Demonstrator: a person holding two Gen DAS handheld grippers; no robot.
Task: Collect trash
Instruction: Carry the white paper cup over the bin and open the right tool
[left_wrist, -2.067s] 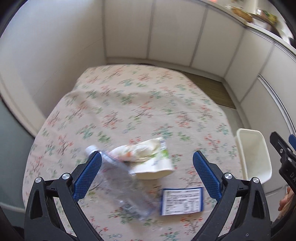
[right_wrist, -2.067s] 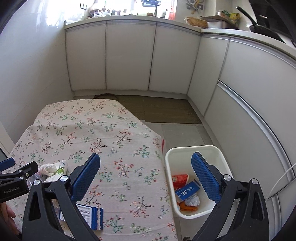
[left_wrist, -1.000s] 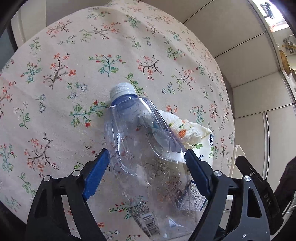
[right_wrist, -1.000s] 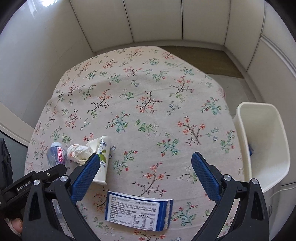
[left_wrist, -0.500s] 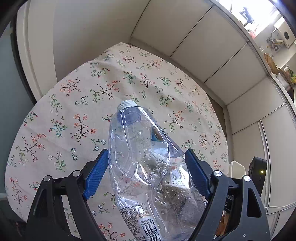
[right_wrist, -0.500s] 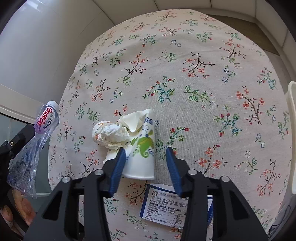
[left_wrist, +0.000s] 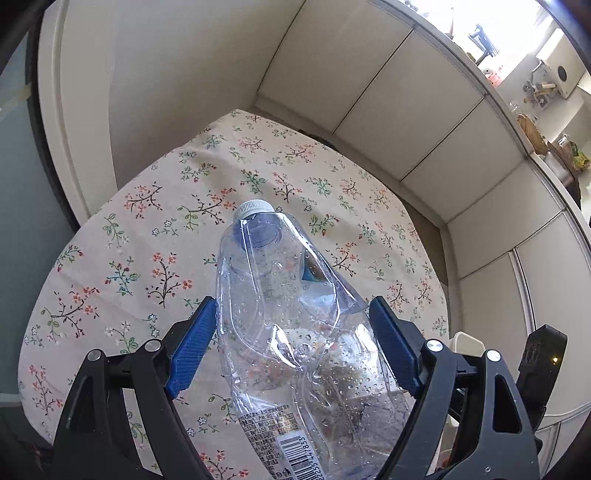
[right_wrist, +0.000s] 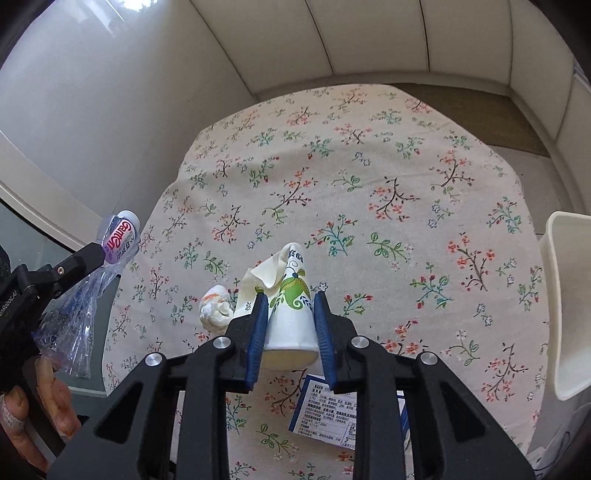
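My left gripper (left_wrist: 291, 332) is shut on a crushed clear plastic bottle (left_wrist: 291, 325) with a white cap and holds it above the floral tablecloth (left_wrist: 155, 236). The bottle also shows in the right wrist view (right_wrist: 110, 254), at the far left, off the table's edge. My right gripper (right_wrist: 290, 302) is shut on a crumpled white paper cup (right_wrist: 290, 306) with a green leaf print, which lies on its side on the cloth. A crumpled tissue (right_wrist: 214, 306) lies just left of the cup. A blue-and-white wrapper (right_wrist: 325, 417) lies under the right gripper.
A white plastic trash bin (right_wrist: 565, 302) stands off the table's right edge; its rim also shows in the left wrist view (left_wrist: 467, 341). White cabinet fronts (left_wrist: 406, 110) surround the table. The tablecloth (right_wrist: 369, 184) covers the whole table.
My left gripper has lifted the bottle higher off the table. My right gripper has moved down onto the paper cup and closed on it.
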